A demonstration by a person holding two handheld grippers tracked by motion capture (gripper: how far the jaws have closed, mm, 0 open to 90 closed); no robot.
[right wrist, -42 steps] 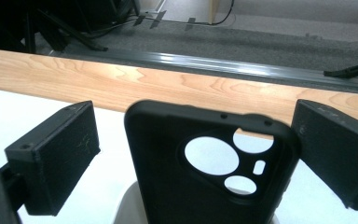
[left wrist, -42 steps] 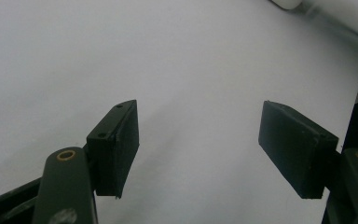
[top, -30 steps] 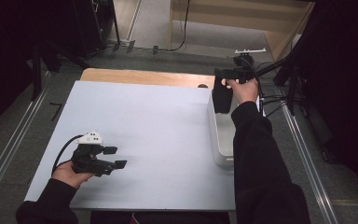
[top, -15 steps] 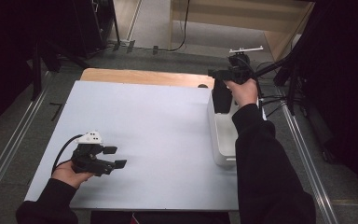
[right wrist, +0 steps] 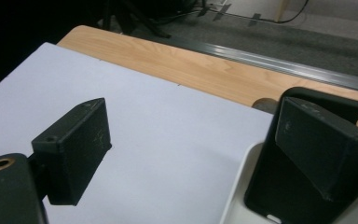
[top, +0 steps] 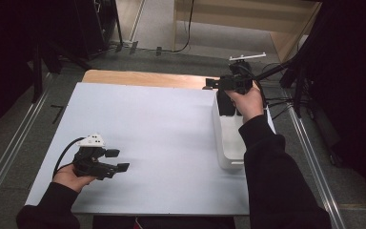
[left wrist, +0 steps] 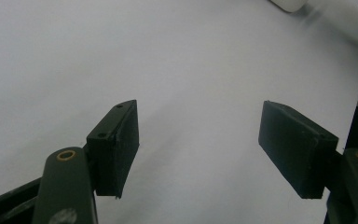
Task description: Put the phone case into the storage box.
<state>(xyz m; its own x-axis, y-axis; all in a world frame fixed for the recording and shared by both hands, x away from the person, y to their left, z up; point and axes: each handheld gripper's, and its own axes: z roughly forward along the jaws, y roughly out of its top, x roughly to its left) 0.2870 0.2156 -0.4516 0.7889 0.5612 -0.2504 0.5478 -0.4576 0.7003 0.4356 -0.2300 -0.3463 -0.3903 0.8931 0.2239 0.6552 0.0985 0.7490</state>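
My right gripper (top: 212, 86) hangs over the far end of a white tray (top: 229, 160) at the right of the table, pointing left. Its jaws have just been closing a little; in the right gripper view the gripper (right wrist: 191, 140) still stands open with just the white sheet between the pads. A black rounded object (top: 225, 102) stands upright in the tray, just behind the right-hand pad (right wrist: 317, 144); the object (right wrist: 268, 186) rests against the tray's rim (right wrist: 240, 186). My left gripper (top: 119, 160) rests low at the near left, open and empty (left wrist: 205, 135).
A white sheet (top: 162, 129) covers most of the wooden table (top: 143, 78), whose bare strip runs along the far edge. Metal rails (top: 9, 148) flank the table on the floor. Cables and stands crowd the far right (top: 286, 95).
My right gripper has shifted slightly to the left over the tray's far end. The left hand and its gripper have stayed put.
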